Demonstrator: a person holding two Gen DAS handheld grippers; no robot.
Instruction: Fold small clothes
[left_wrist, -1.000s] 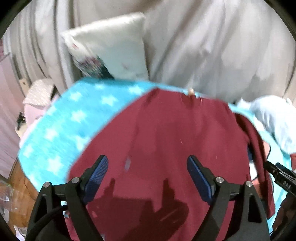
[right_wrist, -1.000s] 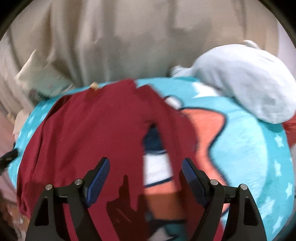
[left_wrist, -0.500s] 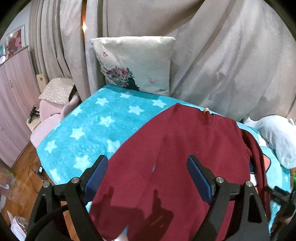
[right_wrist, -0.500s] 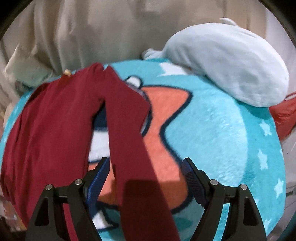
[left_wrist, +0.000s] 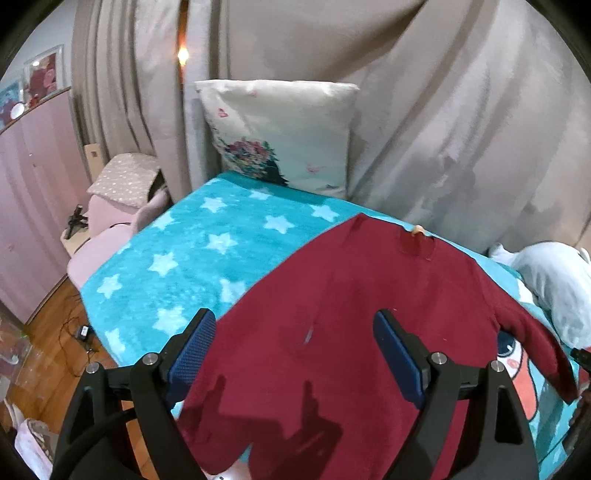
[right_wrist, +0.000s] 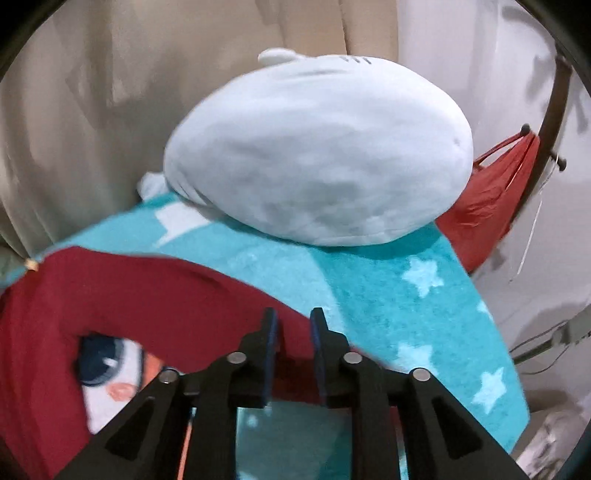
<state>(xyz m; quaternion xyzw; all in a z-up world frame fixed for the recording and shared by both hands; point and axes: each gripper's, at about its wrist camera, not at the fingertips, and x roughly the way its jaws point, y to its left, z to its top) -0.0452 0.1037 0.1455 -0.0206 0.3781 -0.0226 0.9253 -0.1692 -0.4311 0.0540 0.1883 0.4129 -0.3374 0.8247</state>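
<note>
A dark red long-sleeved top (left_wrist: 343, 306) lies spread on a turquoise star blanket (left_wrist: 207, 240) on a bed. My left gripper (left_wrist: 295, 347) is open and empty, hovering above the top's lower body. In the right wrist view my right gripper (right_wrist: 293, 332) is shut on the end of the top's right sleeve (right_wrist: 166, 295), which stretches out to the left towards the body of the top. The blanket (right_wrist: 388, 295) shows under and beside the sleeve.
A white printed pillow (left_wrist: 284, 133) leans on grey curtains at the bed's head. A large pale blue plush (right_wrist: 321, 151) lies on the blanket's far right. A red bag (right_wrist: 491, 199) hangs beside the bed. A pink chair (left_wrist: 110, 229) and wood floor lie left.
My right gripper has gone from open to shut on the sleeve end and drawn the sleeve out to the right. My left gripper has risen and stayed open.
</note>
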